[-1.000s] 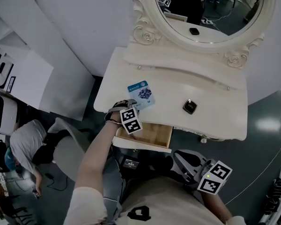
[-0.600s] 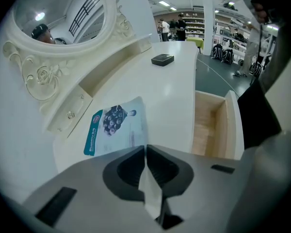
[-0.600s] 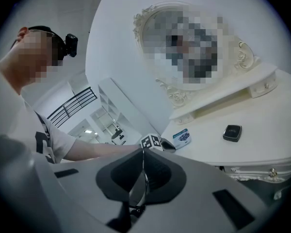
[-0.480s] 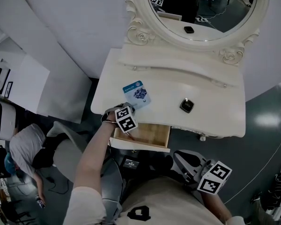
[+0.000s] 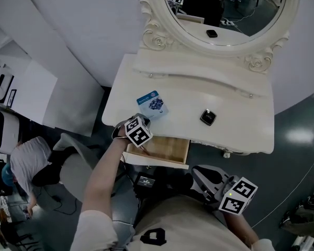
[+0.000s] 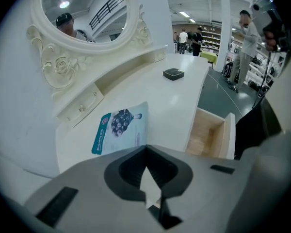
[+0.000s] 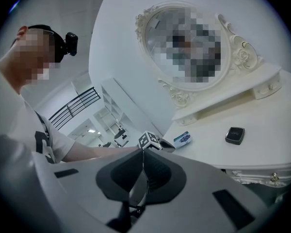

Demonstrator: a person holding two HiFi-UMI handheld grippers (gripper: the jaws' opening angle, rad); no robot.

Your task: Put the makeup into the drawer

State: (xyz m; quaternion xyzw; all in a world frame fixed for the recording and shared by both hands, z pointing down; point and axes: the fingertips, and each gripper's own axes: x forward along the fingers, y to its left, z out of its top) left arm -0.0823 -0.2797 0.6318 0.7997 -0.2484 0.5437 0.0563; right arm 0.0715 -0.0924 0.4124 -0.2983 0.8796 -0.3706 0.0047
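Its jaws just closed, the left hand-held gripper [image 6: 146,147] pinches the near corner of the blue makeup sachet [image 6: 119,127] lying on the counter [image 6: 177,98], beside the open drawer [image 6: 208,135].

Mirror [image 5: 225,14] top cut off; sachet [image 6: 120,126] print too small to read

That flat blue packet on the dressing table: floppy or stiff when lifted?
The blue packet looks thin and flat, so it would probably droop if lifted by one corner. It seems light, and on the smooth white tabletop it may well slide rather than tip when pushed.
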